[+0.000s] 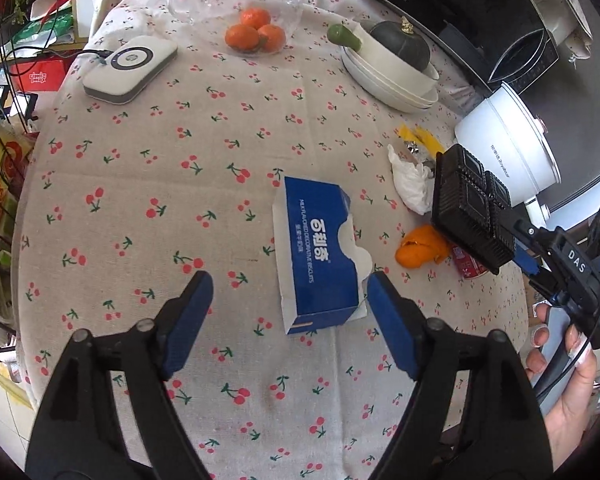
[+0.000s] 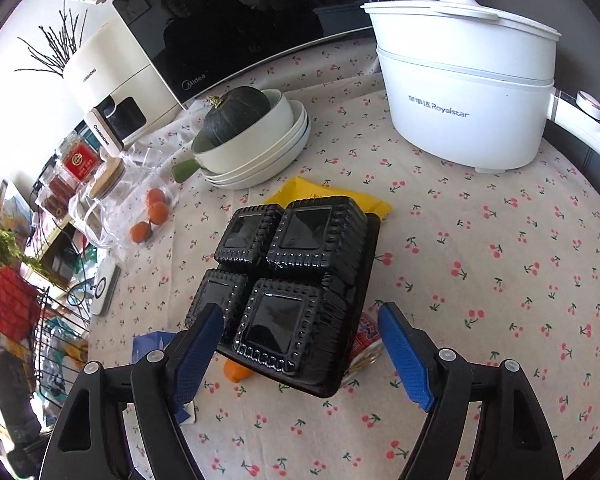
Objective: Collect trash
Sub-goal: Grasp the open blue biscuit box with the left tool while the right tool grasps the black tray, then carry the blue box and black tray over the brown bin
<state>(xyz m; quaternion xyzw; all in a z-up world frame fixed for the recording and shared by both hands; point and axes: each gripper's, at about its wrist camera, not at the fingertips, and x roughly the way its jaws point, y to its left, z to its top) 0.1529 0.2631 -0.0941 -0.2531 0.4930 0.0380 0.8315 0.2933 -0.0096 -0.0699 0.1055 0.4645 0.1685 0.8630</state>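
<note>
The blue biscuit box (image 1: 320, 248), open at one end and apparently empty, lies flat on the cherry-print tablecloth (image 1: 180, 200) near the table's front. Its long axis runs away from the left gripper (image 1: 289, 280), close to the line the gripper points along, with the far end leaning a little left. The left gripper hangs just short of the box's near end with its jaws wide apart and nothing between them. The box sits off-centre towards the right-hand finger, whose tip is at the near corner; whether it touches cannot be told. A grip across the box's short side would probably need the gripper to shift slightly that way and go forward.

To the right lies the rest of the trash: a crumpled white tissue (image 1: 412, 184), orange peel (image 1: 420, 248), a yellow wrapper (image 1: 420, 136) and a red wrapper (image 1: 470, 266). The black plastic tray (image 2: 296, 264) tilts above the peel and the red wrapper, between the fingers of the right gripper (image 2: 301, 311). The left-hand pad overlaps the tray's corner, while a sliver of cloth shows beside the other pad, so whether the tray is gripped cannot be told. The person's right hand (image 1: 560, 372) holds that gripper's handle.

The left gripper is the nearer to the box, the right to the pile. Behind stands a white pot (image 2: 460, 100)
</note>
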